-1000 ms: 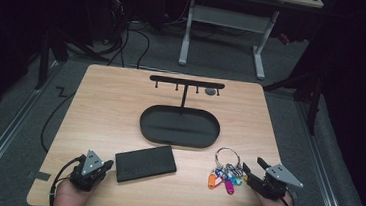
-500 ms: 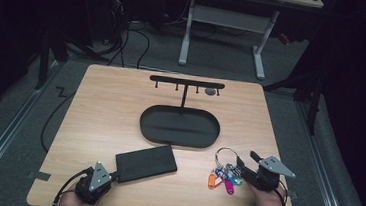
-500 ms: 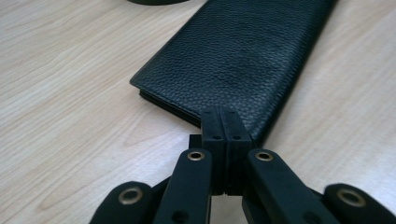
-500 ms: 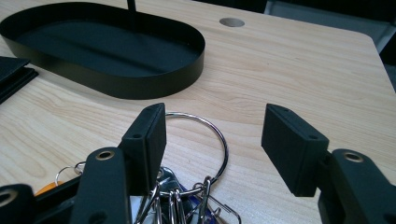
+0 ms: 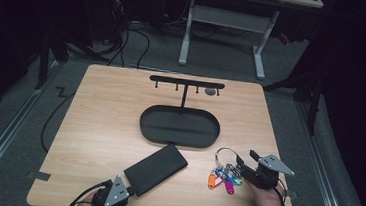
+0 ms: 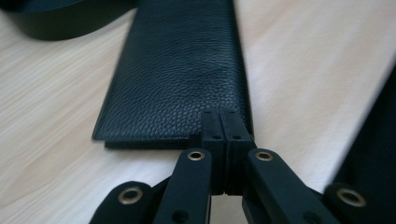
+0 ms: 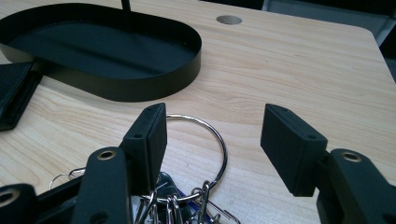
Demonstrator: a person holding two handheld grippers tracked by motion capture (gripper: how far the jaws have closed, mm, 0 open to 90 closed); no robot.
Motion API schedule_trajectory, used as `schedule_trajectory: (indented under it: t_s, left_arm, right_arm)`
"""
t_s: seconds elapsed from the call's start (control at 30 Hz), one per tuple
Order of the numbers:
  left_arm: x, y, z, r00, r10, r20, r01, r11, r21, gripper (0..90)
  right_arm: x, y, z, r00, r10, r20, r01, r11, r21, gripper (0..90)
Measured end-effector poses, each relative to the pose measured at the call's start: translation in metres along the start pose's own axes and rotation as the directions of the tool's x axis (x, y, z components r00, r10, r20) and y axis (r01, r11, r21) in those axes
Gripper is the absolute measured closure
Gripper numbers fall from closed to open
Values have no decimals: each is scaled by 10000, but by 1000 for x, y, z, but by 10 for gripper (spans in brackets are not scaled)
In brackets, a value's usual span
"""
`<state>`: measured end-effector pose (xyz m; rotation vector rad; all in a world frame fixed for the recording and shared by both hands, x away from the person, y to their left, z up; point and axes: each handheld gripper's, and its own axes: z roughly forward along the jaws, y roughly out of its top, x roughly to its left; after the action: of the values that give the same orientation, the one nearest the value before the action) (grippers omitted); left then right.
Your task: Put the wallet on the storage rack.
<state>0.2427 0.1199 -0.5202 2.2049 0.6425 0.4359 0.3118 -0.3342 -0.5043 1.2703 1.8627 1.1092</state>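
A black leather wallet (image 5: 155, 168) lies slantwise near the table's front edge. My left gripper (image 5: 127, 185) is shut with nothing between its jaws, and its tips rest at the wallet's near end. In the left gripper view the closed tips (image 6: 223, 120) sit at the near right corner of the wallet (image 6: 182, 60). A bunch of keys with coloured tags (image 5: 222, 179) hangs on a large metal ring (image 5: 224, 154) at the front right. My right gripper (image 5: 241, 163) is open, and its jaws (image 7: 215, 116) straddle the ring (image 7: 219, 144) without pressing on it.
A black oval tray (image 5: 178, 137) sits in the middle of the table, with a black hook rack (image 5: 187, 82) rising behind it. A round hole (image 5: 211, 91) is in the tabletop at the back. The tray's rim (image 7: 140, 88) lies just beyond the keys.
My left gripper has slid right along the front edge to the wallet's near end, and that end has swung a little to the right. The right gripper has barely moved.
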Motion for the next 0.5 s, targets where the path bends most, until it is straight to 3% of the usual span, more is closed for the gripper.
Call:
schedule_trajectory:
  t_s: [0.17, 0.23, 0.33, 0.43, 0.5]
  left_arm:
    - [-12, 9, 3, 9987, 404, 308, -399, 9991, -167, 881]
    - [-11, 11, 0, 9989, 452, 90, -447, 9976, -525, 812]
    - [-5, 14, -1, 10000, 52, 8, -51, 9951, -983, 652]
    - [-2, 21, 9, 9999, -61, 93, 70, 9946, -1035, 540]
    - [0, 31, 18, 9997, 147, 181, -128, 9948, -1006, 521]
  right_arm:
    - [-2, -2, -3, 9999, 57, 99, -57, 10000, 45, 411]
    - [-3, -3, -5, 9999, 34, 152, -35, 10000, 27, 412]
    - [-4, -6, -9, 9997, 97, 242, -98, 9999, 68, 412]
    - [-6, -8, -11, 9994, 100, 323, -103, 9999, 110, 412]
    - [-7, -9, -13, 9992, 100, 392, -105, 9999, 122, 412]
